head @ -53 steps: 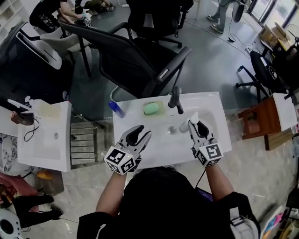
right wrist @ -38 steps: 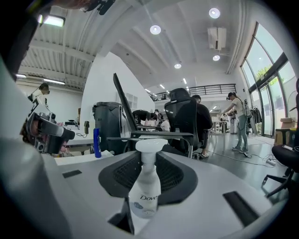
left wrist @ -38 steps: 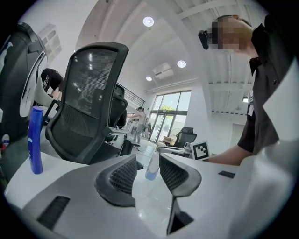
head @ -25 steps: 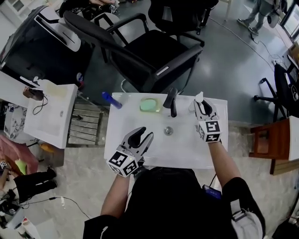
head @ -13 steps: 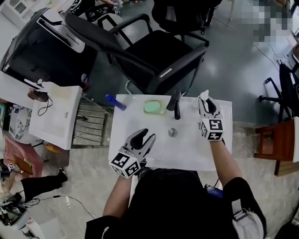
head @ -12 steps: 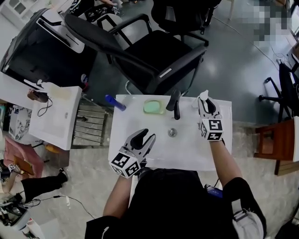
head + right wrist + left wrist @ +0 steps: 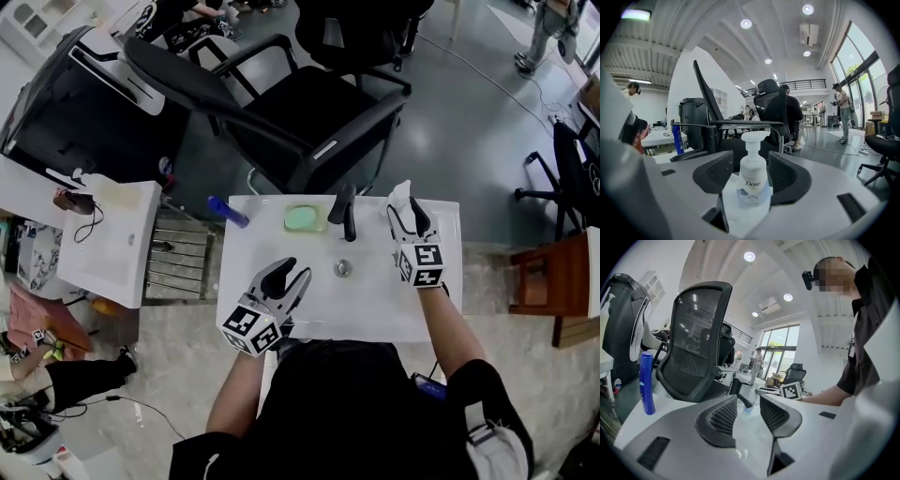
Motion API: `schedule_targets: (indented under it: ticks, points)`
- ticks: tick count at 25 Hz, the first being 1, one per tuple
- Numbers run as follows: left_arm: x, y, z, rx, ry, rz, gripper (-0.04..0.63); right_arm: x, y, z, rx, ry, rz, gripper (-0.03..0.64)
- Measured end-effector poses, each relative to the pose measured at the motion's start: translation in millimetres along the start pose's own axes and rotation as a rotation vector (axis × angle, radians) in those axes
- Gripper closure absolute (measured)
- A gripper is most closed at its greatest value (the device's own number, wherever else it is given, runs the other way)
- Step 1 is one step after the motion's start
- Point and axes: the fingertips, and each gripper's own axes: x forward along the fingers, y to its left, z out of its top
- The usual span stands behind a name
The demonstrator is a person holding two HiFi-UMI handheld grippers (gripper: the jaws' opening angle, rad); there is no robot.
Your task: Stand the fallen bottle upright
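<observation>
Pump bottle (image 7: 399, 195), white, stands upright on the white tabletop (image 7: 375, 309) just to the right of the faucet (image 7: 345, 208).

Head view: the right claw (image 7: 405, 210) reaches to the right of the faucet with the pump bottle between its jaws. The left claw (image 7: 287, 278) hangs nearer the person than the faucet and to its left, over bare tabletop. A green soap (image 7: 305, 217) lies just left of the faucet. A blue bottle (image 7: 228, 212) lies farther left, at the tabletop's corner.

Left gripper view: the left claw (image 7: 747, 405) has its jaws moderately apart with nothing between them. The faucet (image 7: 740, 395) shows beyond the gap, and the blue bottle (image 7: 646, 385) stands well to its left.

Right gripper view: the right claw (image 7: 751, 166) has just been opening. The pump bottle (image 7: 752, 180) stands on its base between the jaws, pump head up, label toward the camera. The pads lie close on either side, and a narrow gap shows at the left pad. The faucet (image 7: 693, 153) shows dark at the left, with the blue bottle (image 7: 678, 138) beyond it.
</observation>
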Motion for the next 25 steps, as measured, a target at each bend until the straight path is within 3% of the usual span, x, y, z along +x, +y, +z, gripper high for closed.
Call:
schedule_targets:
  ticks: [8,13,25]
  points:
    - [10,-8,17,0.034,-0.057,0.001,0.431,-32,9,19,-0.012,-0.044,-0.01,0.388]
    - [7,0,32,0.047,-0.093,0.016,0.431,-59,26,30,0.072,-0.082,-0.024,0.408]
    - [-8,22,58,0.068,-0.099,-0.106,0.433,-94,87,68,0.101,-0.16,-0.106,0.494]
